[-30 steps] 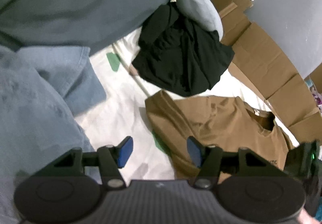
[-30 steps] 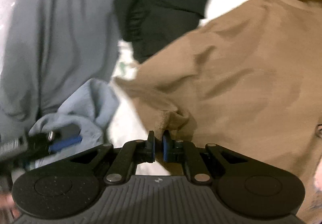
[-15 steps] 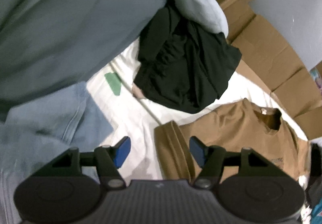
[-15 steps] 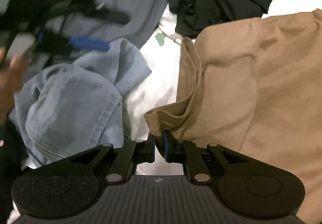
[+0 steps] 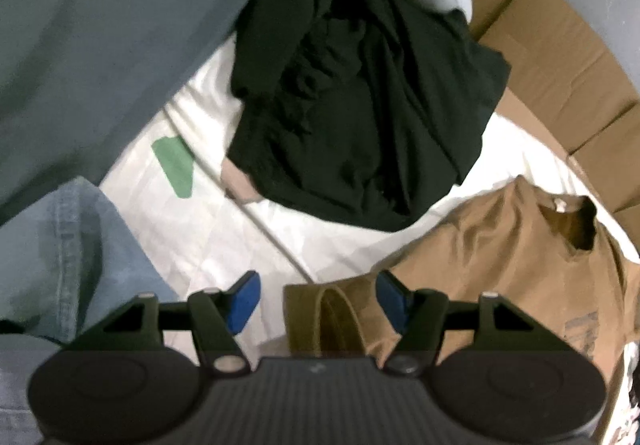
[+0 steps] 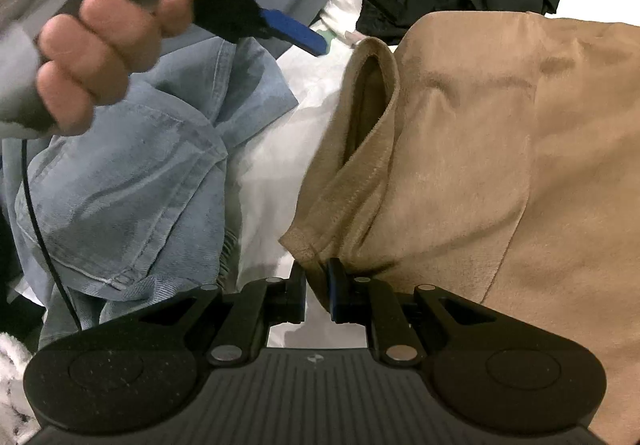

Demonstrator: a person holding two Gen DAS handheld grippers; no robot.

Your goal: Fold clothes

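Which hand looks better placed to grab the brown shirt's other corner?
Left. The left gripper hovers open right over the brown shirt hem, while the right gripper is already shut on its corner.

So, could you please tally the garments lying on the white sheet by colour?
Brown: 1, the brown T-shirt, its sleeve pinched in the right tool
Black: 1, the crumpled black garment
Light blue denim: 1, the denim garment
Grey-green: 1, the grey-green garment
Total: 4
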